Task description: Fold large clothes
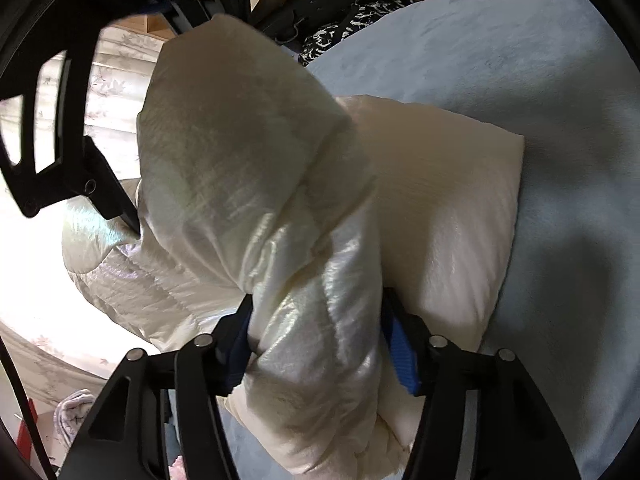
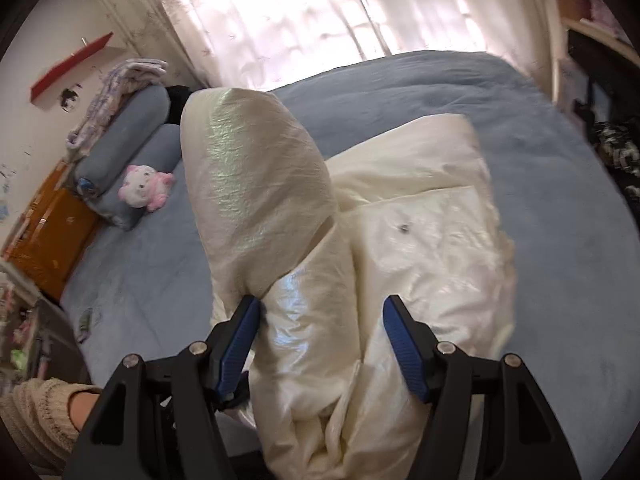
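Left gripper [image 1: 316, 344] has its fingers [image 1: 400, 354] clamped on a puffy fold of the cream jacket [image 1: 256, 184]. Right gripper [image 2: 320, 344] is spread open, with the jacket [image 2: 420, 240] bunched between and ahead of them on the blue bed [image 2: 540, 140] (pink plush [image 2: 144, 188] off to their left).

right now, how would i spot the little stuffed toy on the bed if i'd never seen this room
Start at the big blue bed under the curtained window. Go to its head end, where two blue pillows are stacked. The stuffed toy leans against the lower one: small, white and pink, the only plush there.
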A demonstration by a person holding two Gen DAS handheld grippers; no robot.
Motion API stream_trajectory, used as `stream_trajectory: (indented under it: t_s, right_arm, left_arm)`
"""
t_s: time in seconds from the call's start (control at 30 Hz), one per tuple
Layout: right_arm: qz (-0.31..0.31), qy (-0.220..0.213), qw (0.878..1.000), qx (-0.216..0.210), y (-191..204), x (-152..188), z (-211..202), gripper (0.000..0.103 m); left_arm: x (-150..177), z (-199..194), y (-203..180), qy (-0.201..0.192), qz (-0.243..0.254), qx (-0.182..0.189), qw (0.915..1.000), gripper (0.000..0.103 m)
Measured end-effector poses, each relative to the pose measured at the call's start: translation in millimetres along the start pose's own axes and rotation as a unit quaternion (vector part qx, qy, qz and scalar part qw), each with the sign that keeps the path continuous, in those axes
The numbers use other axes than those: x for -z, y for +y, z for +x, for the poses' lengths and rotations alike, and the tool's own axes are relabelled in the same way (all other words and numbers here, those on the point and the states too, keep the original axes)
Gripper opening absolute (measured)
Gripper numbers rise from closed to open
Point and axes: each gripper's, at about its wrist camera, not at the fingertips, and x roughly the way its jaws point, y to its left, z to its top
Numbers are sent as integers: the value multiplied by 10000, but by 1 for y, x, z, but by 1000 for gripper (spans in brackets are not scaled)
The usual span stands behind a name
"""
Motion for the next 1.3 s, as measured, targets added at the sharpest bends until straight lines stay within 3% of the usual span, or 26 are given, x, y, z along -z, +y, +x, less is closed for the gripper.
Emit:
stream_trajectory:
  t_s: [0.17, 0.53, 0.7, 0.73, 0.8, 0.97, 1.03, 1.07, 1.1, 1.2, 1.3]
  right_arm:
    - [196, 107, 9987, -459, -4, -6, -4, 64]
    - [-560, 464, 9973, -73, 22, -17, 8, 64]
    - [-679, 547, 9957, -322, 28, -18, 6, 65]
    - [-755, 616, 9944, -417, 30, -15, 4, 67]
    - [-896, 700, 9926, -430, 34, -12, 5, 88]
    - [-663, 906, 9933, 265, 24, -14, 27, 87]
    - [-416, 811, 9955, 254, 14, -15, 29, 71]
    - [-347, 763, 9963, 188, 9, -15, 28, 45]
    - [-317, 724, 9968, 151, 6, -15, 27, 38]
    - [-347, 505, 9980, 166, 0, -8, 18, 32]
    - [-187, 321, 9992, 155, -11, -3, 10, 29]
  left_arm:
    - [3, -8, 6, -99, -61, 179, 9998, 60]
    - [6, -1, 31, -123, -281, 405, 9987, 61]
    - [6, 2, 30, -158, -301, 442, 9984, 62]
    - [6, 2, 31, -167, -325, 472, 9982, 62]
    - [4, 2, 31, -186, -371, 491, 9979, 62]
    - [2, 0, 33, -252, -491, 565, 9969, 62]
    - [5, -6, 37, -332, -546, 702, 9955, 62]
    - [8, -11, 41, -416, -575, 819, 9941, 62]
    - [12, -16, 46, -504, -622, 982, 9919, 62]
    - [21, -30, 70, -710, -935, 1566, 9807, 62]
    - [32, -41, 111, -945, -1627, 2041, 9607, 62]
